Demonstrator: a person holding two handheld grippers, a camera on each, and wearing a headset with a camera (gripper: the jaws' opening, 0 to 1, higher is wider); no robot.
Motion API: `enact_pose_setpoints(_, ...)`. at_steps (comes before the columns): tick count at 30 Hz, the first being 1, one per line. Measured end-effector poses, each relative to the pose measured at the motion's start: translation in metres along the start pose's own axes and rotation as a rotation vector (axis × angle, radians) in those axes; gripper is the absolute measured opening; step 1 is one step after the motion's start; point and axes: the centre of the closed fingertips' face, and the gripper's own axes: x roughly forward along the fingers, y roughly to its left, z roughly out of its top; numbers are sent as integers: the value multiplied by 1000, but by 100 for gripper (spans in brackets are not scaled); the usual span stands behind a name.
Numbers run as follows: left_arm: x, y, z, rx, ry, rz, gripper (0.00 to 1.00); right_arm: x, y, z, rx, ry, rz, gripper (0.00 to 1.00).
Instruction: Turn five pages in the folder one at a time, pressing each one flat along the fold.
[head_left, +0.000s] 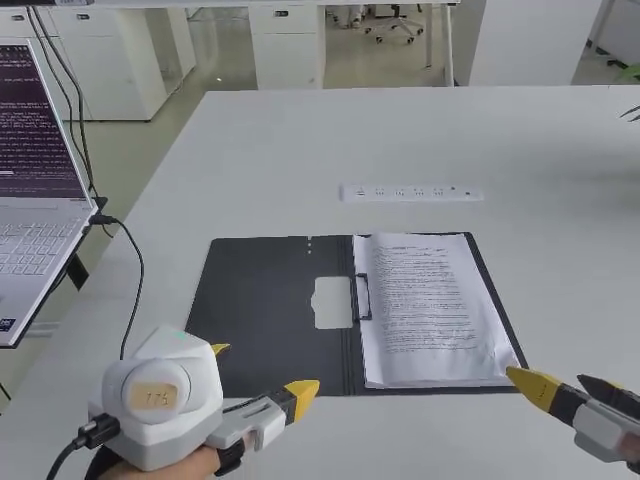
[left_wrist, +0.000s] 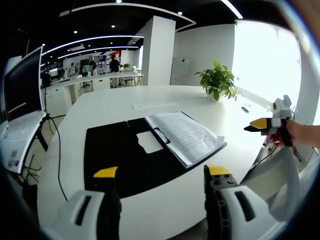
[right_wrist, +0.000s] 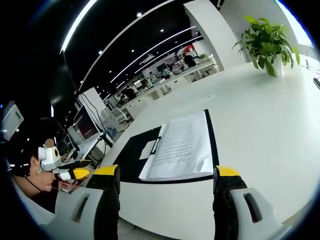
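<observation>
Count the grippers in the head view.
2. The left gripper is bottom left, just short of the folder; the right gripper is bottom right, by a near corner of the paper stack. Both open.

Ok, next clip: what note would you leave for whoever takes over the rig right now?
Left hand-held gripper: open, holding nothing, near the front left edge of the folder.
Right hand-held gripper: open, holding nothing, off the near right corner of the paper stack.
Folder lies open on the table, paper stack on its right half.
Done: no page looks turned. Left: all five turns and presses.
</observation>
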Motion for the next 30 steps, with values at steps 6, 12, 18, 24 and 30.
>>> enact_pose_setpoints(6, 2, -1, -1, 4, 7, -4, 67, -1, 0, 0, -12, 1, -4, 76)
enact_pose_setpoints(12, 8, -4, 1, 14, 11, -15, 67, -2, 0, 0, -22, 3, -7, 76)
enact_pose_setpoints(18, 15, -9, 5, 25, 12, -34, 68, -1, 1, -2, -42, 14, -9, 76)
enact_pose_setpoints(24, 20, -14, 7, 38, 14, -48, 68, -1, -2, -4, -56, 23, -13, 76)
enact_pose_setpoints(30, 28, -20, 10, 48, 17, -67, 68, -1, -2, -6, -67, 34, -17, 76)
